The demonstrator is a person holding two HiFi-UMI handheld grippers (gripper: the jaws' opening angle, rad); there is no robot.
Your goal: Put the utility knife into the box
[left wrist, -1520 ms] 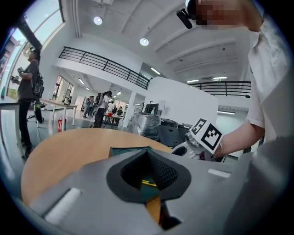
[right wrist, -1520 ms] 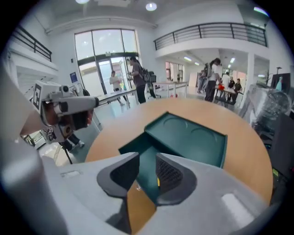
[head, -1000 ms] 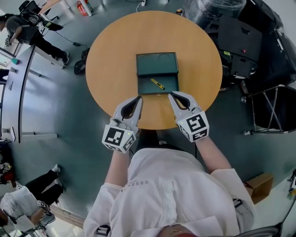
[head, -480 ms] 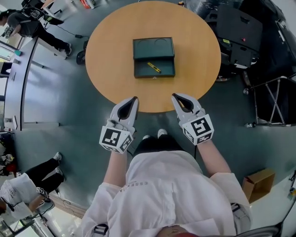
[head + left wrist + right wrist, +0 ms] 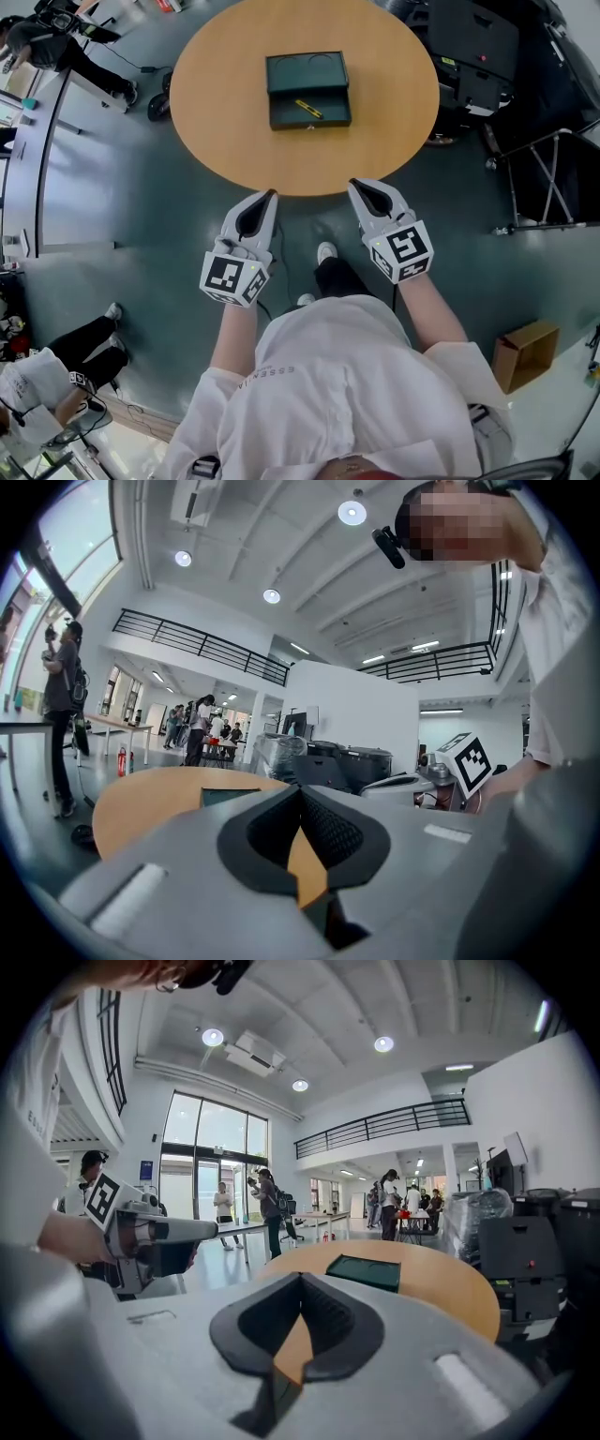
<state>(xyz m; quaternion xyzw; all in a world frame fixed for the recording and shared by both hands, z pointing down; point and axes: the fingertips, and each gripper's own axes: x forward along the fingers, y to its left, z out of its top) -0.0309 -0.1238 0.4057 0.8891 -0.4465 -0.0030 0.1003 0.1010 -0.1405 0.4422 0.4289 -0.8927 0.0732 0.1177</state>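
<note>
Round wooden surface (image 5: pixel 375 122): carries one dark green box (image 5: pixel 307 89), lid open and lying flat behind the tray.

Utility knife (image 5: pixel 307 109): yellow, lying slantwise inside the box's tray, on the half nearer the person.

Left gripper (image 5: pixel 270 194): held off the surface's near edge, over the floor; jaws closed, pads meeting at the tips, nothing between them.

Right gripper (image 5: pixel 354 185): beside the left, also just off the near edge; jaws closed and empty.

Both grippers: well apart from the box.

Cardboard carton (image 5: pixel 525 366): on the floor at the person's right.
</note>
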